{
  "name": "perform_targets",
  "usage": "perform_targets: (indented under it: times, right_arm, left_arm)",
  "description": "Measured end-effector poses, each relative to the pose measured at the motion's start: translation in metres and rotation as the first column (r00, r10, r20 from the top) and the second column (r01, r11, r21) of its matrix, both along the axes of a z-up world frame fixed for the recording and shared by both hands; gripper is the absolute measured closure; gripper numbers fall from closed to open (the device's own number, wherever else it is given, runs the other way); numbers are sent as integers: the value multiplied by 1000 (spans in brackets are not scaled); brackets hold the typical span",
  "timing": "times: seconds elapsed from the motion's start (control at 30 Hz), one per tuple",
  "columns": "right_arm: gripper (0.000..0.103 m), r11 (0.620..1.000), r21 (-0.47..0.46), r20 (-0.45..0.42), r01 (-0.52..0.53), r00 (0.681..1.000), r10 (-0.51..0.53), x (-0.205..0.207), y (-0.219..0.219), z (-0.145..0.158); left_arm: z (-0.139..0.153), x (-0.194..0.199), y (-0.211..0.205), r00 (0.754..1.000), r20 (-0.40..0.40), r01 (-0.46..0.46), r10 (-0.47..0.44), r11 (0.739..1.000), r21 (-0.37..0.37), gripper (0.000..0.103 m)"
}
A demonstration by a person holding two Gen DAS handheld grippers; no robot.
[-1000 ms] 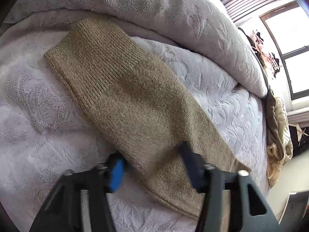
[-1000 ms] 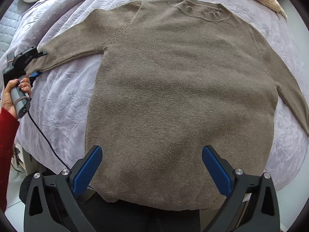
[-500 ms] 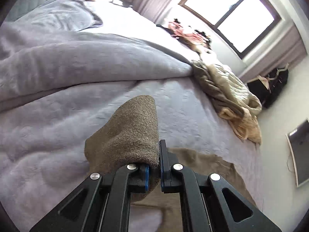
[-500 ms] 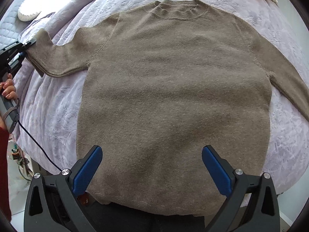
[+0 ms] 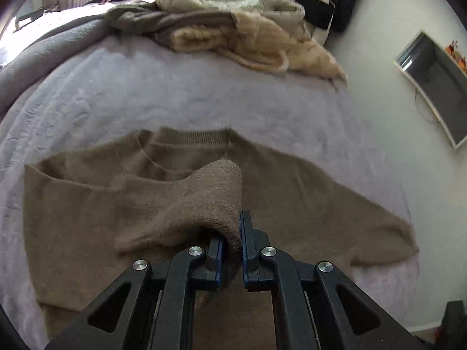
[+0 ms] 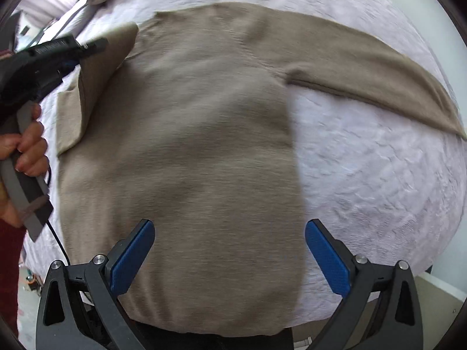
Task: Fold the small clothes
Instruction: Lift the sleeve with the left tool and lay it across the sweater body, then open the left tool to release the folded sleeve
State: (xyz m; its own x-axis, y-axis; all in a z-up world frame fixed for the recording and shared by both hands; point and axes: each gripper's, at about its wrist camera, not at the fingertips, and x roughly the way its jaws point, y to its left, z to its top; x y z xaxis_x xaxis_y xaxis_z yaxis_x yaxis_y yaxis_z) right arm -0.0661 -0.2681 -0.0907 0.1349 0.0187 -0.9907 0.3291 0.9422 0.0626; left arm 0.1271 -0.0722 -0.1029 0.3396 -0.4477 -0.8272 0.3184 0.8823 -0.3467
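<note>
Brown knit, one sweater (image 6: 186, 134) lies flat across the middle of the lilac bedspread (image 6: 379, 175), its hem reaching the near edge of the bed and its collar (image 5: 189, 138) pointing toward the far edge. The left gripper (image 5: 232, 250) has its jaws closed on the cuff of one sleeve (image 5: 201, 201), holding it lifted over the chest of the sweater; the other sleeve (image 6: 364, 67) lies spread out flat toward the bed's right edge. The right gripper (image 6: 230, 258) hovers above the hem with its jaws wide apart, holding nothing. A heap of cream and grey clothes (image 5: 233, 32) sits at the far edge of the bed. A monitor (image 5: 435, 84) hangs on the wall beyond. Lettering on the left gripper's body is too blurred to read.
</note>
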Motion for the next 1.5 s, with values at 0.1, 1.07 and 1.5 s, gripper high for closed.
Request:
perform_targets:
  times: [0.1,1.07,1.5]
  right_arm:
    - [0,1000,-7,-14,31,999,-31,-3,-18,-6]
    - [89,830,-352,145,-433,851,505,221,100,-31]
    - [33,865,450,224,222,910,-349,160,-82,-62]
  left_arm:
    - [-23,-9,-8,999,-35,12,-9,995,104,78]
    - [-60,80,213,928,-229,-260,294,951,166,77]
    - [-72,95,211,916,-304,-237,261,965,113,77]
